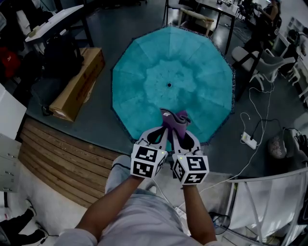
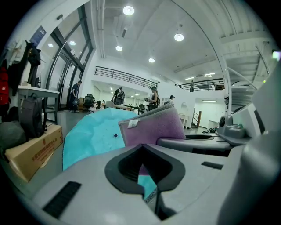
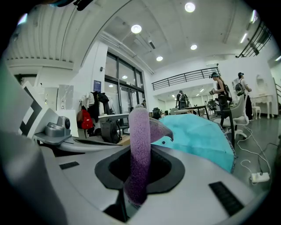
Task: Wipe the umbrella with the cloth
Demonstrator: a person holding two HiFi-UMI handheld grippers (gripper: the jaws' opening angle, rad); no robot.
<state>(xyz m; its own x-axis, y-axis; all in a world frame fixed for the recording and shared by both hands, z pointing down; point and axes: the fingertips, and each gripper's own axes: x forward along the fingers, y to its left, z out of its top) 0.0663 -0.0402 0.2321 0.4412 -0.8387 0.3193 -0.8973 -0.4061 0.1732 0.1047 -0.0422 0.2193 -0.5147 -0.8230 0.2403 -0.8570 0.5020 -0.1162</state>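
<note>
Right claw [image 3: 140, 176] grasping purple cloth [image 3: 139, 132], over open teal umbrella [image 1: 144, 81] near edge; left claw [image 2: 147, 173] clenched just beside

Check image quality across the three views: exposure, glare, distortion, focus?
Head view: underexposed and dark toward the corners; only the teal umbrella reads bright. Left gripper view: strong fisheye bending, ceiling lights blown out, purple cloth fairly sharp. Right gripper view: same fisheye with black corners and glaring lights; the cloth sits close to the lens and looks soft.
</note>
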